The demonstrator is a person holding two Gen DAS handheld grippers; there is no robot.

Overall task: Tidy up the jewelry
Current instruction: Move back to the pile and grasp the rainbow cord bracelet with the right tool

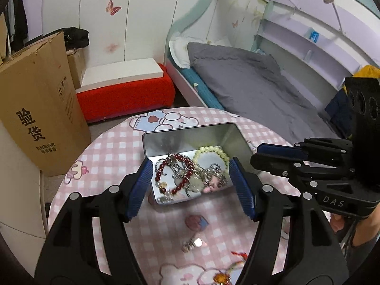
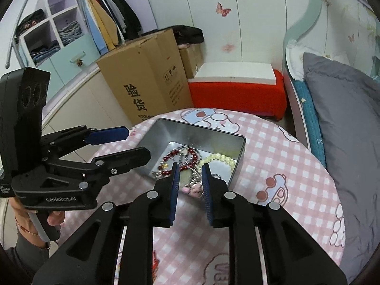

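**Two grippers over one tin of jewelry**

One metal tin point(image 1: 190, 135) stands open on the pink checked table point(image 1: 114, 147), and everything else is placed from it. Inside lie one red bead bracelet point(image 1: 175, 173), one pale yellow-green bead bracelet point(image 1: 210, 150) toward the tin's far right corner, and a tangle of silver chains point(image 1: 187, 175) across the red one; the number of chains cannot be told. A small pink piece point(image 2: 193, 190) lies in the tin by its near wall.

The left gripper point(image 1: 191, 182) hangs over the tin's near half with its jaws spread wide, one blue pad on each side of the heap, nothing pressed between them. The right gripper point(image 2: 190, 182) is at the tin's near edge, its jaws a narrow gap apart above the silver tangle; the pads do not press on anything that shows.

On the table nearer than the tin, three loose pieces show in the left view: one small silver trinket point(image 1: 190, 245), one red cord point(image 1: 238, 254) and one orange-gold charm point(image 1: 219, 277), all blurred.

Beyond the tin stand one large cardboard box point(image 2: 147, 80), a smaller box point(image 2: 190, 59) behind it, one red bench point(image 2: 237, 95) and one bed with a grey cover point(image 1: 249, 83).
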